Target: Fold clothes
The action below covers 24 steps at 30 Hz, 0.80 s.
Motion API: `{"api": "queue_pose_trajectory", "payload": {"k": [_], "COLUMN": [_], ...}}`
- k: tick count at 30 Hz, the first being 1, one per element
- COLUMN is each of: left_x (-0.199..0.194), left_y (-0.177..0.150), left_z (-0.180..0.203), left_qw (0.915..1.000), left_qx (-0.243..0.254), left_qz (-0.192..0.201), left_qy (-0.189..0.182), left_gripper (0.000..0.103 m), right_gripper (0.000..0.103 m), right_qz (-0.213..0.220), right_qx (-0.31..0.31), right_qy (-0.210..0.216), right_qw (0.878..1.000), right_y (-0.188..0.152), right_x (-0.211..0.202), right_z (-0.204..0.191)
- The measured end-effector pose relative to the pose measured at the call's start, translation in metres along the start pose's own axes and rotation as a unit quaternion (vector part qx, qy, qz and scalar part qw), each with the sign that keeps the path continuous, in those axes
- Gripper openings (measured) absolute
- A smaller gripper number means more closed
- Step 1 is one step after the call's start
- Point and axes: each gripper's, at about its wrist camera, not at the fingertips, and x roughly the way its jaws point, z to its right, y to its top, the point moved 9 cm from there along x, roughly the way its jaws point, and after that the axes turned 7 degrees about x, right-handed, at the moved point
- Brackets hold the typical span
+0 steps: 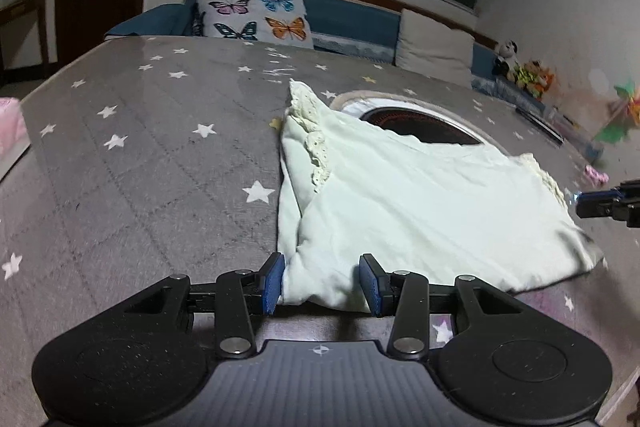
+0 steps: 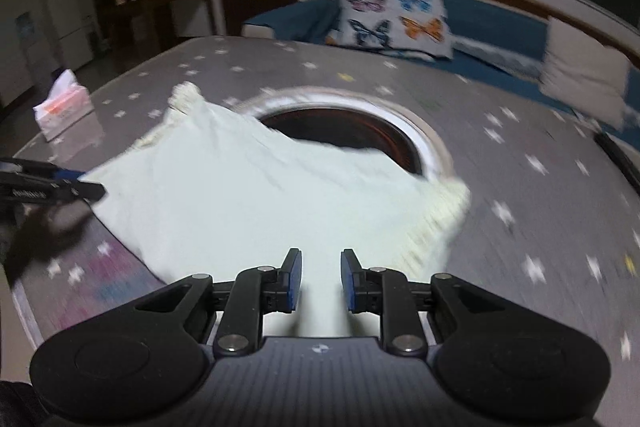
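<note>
Star-print table [image 1: 140,155]; left gripper [image 1: 322,281] and right gripper [image 2: 320,279] low, fingers parted astride pale garment [image 1: 400,195].

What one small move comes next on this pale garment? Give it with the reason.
Probably close both on the near hem. The left hand-held gripper is open with a bunched corner of the pale garment between its pads, and the right hand-held gripper is open over the cloth too. The garment lies partly over the round opening, so neither has a hold yet.
</note>
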Motion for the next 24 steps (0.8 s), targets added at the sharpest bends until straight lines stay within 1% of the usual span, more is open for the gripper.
{"api": "queue_pose_trajectory", "payload": {"k": [5, 6, 7, 8, 10, 13, 17, 24], "left_x": [-0.002, -0.003, -0.003, -0.004, -0.007, -0.013, -0.018, -0.013], "left_y": [0.000, 0.000, 0.000, 0.001, 0.003, 0.009, 0.017, 0.030], "left_z": [-0.010, -0.010, -0.010, -0.009, -0.005, 0.002, 0.015, 0.037], "left_qw": [0.9986, 0.9982, 0.9979, 0.9976, 0.9972, 0.9966, 0.9952, 0.9933], "left_qx": [-0.052, -0.059, -0.063, -0.066, -0.068, -0.066, -0.061, -0.048], "left_qz": [0.010, 0.012, 0.014, 0.016, 0.023, 0.041, 0.063, 0.080], "left_qy": [-0.004, -0.008, -0.011, -0.015, -0.020, -0.028, -0.045, -0.067], "left_gripper": [0.042, 0.038, 0.030, 0.027, 0.015, 0.013, 0.012, 0.012], "right_gripper": [0.022, 0.025, 0.028, 0.030, 0.030, 0.034, 0.039, 0.042], "right_qz": [-0.005, -0.006, -0.008, -0.010, -0.017, -0.028, -0.053, -0.099], "right_qx": [-0.028, -0.032, -0.035, -0.039, -0.044, -0.053, -0.057, -0.081], "right_qy": [0.046, 0.055, 0.065, 0.074, 0.088, 0.109, 0.129, 0.114], "right_qw": [0.999, 0.998, 0.997, 0.996, 0.995, 0.992, 0.989, 0.985], "right_y": [0.035, 0.041, 0.048, 0.054, 0.064, 0.078, 0.092, 0.100], "right_x": [0.024, 0.029, 0.035, 0.040, 0.052, 0.069, 0.092, 0.134], "right_z": [-0.047, -0.057, -0.067, -0.076, -0.096, -0.124, -0.156, -0.182]}}
